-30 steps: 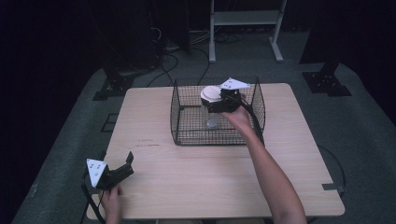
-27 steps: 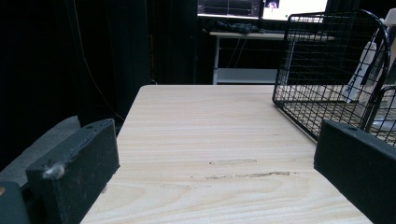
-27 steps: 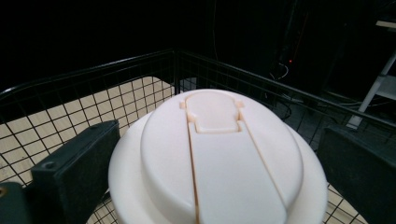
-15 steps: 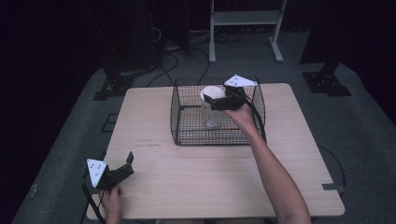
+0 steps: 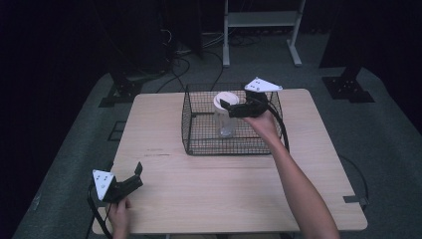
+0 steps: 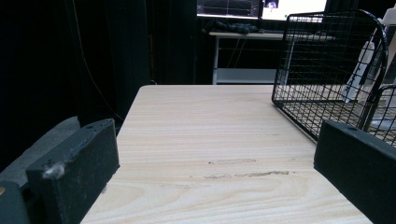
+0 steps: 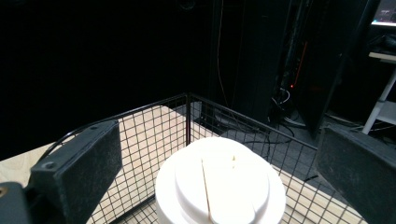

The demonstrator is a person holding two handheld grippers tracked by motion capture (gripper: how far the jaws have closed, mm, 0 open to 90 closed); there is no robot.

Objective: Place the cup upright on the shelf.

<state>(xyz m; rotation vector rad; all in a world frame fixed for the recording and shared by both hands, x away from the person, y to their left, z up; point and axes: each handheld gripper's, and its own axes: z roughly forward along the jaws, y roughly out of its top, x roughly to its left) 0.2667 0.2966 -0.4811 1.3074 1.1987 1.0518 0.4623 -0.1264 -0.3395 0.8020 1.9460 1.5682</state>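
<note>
High view: wire basket point(image 5: 199, 130) sits upper centre of frame on the wooden table point(image 5: 239, 184), toward the far edge. A clear jar point(image 5: 225, 124) with a white lid point(image 5: 224, 99) stands upright inside the basket, near its back wall.

Right gripper point(image 5: 230, 106) is in the upper centre of frame, above the basket, jaws pointing left at the lid. Jaw tips sit right by the lid's right edge; cannot tell from here whether they touch it. The grey three-cornered plate is on top of it, and the forearm runs in from the bottom right.

Right gripper view: lid point(image 7: 219, 186) at bottom centre, a straight slit across its top. Both jaws stand wide apart, one at lower left, one at lower right, lid between and beyond them with a clear gap each side. So that gripper is open, holding nothing. Basket point(image 7: 187, 112) rim and mesh corner show behind the lid, dark room beyond.

Left gripper point(image 5: 135, 174) is at the lower left of the high view, near the table's front corner, held in a hand point(image 5: 119, 219), well apart from the basket.

Left gripper view: jaws spread wide at bottom left and bottom right, bare table point(image 6: 210, 140) between them, nothing gripped. Basket point(image 6: 327, 60) at upper right.
</note>
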